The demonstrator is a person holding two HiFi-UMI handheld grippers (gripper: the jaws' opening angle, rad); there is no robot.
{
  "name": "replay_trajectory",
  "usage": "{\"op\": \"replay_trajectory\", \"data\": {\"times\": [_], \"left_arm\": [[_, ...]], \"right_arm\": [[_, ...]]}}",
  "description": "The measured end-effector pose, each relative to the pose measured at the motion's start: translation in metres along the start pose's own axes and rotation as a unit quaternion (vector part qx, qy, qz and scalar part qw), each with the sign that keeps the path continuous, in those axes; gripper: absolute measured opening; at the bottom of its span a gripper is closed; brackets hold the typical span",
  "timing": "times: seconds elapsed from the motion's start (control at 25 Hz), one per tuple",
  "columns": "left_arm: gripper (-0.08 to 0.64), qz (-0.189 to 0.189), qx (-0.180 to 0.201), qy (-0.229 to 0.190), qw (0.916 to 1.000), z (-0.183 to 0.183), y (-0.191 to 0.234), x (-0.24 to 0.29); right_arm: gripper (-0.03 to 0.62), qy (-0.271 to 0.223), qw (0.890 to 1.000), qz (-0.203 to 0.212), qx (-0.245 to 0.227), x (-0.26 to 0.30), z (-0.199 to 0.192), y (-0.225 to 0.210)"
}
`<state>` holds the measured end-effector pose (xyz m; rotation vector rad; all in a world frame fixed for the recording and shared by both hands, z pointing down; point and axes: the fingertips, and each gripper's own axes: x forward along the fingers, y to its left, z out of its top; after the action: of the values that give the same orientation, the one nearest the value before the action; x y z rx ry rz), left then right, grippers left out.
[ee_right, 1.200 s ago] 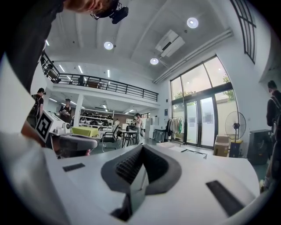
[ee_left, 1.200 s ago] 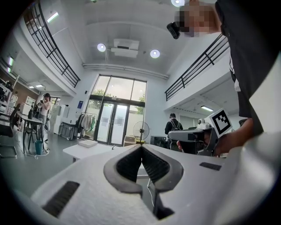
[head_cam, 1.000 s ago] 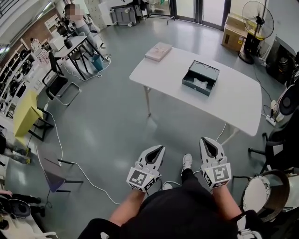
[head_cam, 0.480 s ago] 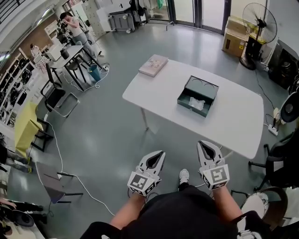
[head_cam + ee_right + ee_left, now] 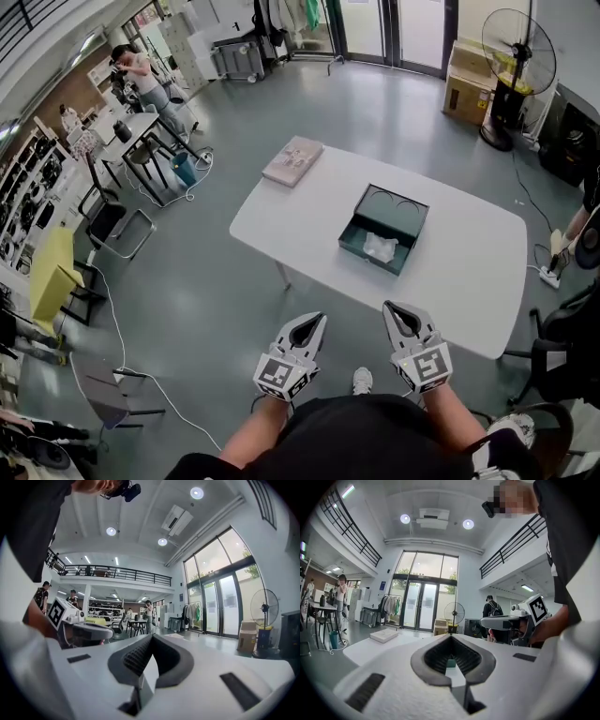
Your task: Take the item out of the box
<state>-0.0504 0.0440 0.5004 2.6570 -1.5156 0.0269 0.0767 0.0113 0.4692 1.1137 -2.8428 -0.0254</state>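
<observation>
An open dark green box point(image 5: 382, 230) stands in the middle of the white table point(image 5: 469, 272), its lid tipped back. A white crumpled item point(image 5: 381, 247) lies inside it. Both grippers are held level in front of the person's body, short of the table's near edge and apart from the box. My left gripper point(image 5: 318, 318) is shut with nothing in it, jaws meeting at the tips point(image 5: 451, 636). My right gripper point(image 5: 390, 307) is likewise shut and empty point(image 5: 152, 635). A sliver of the green box point(image 5: 450, 662) shows through the left jaws.
A flat pinkish box point(image 5: 292, 161) lies on the table's far left corner. A standing fan point(image 5: 518, 37) and cardboard boxes point(image 5: 469, 67) stand beyond. A person point(image 5: 141, 66) is at a desk, far left. A black chair point(image 5: 562, 342) sits right of the table; cables point(image 5: 122, 309) trail left.
Table and box have come nearer and lower in the head view. Both grippers have advanced together toward the table's near edge, staying shut.
</observation>
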Motion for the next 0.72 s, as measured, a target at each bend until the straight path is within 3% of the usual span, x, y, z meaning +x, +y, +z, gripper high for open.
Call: {"op": "replay_trajectory", "data": {"times": [0.36,0.72], "left_arm": [[0.012,-0.006,0.009,-0.006,0.9999,0.009,0.018,0.049],[0.012,-0.017,0.002,-0.004,0.9999,0.003,0.068,0.092]], "right_arm": [[0.006,-0.005,0.998,0.027,-0.063,0.033,0.01,-0.024],[0.006,0.013,0.999,0.019,-0.035,0.088,-0.001,-0.052]]}}
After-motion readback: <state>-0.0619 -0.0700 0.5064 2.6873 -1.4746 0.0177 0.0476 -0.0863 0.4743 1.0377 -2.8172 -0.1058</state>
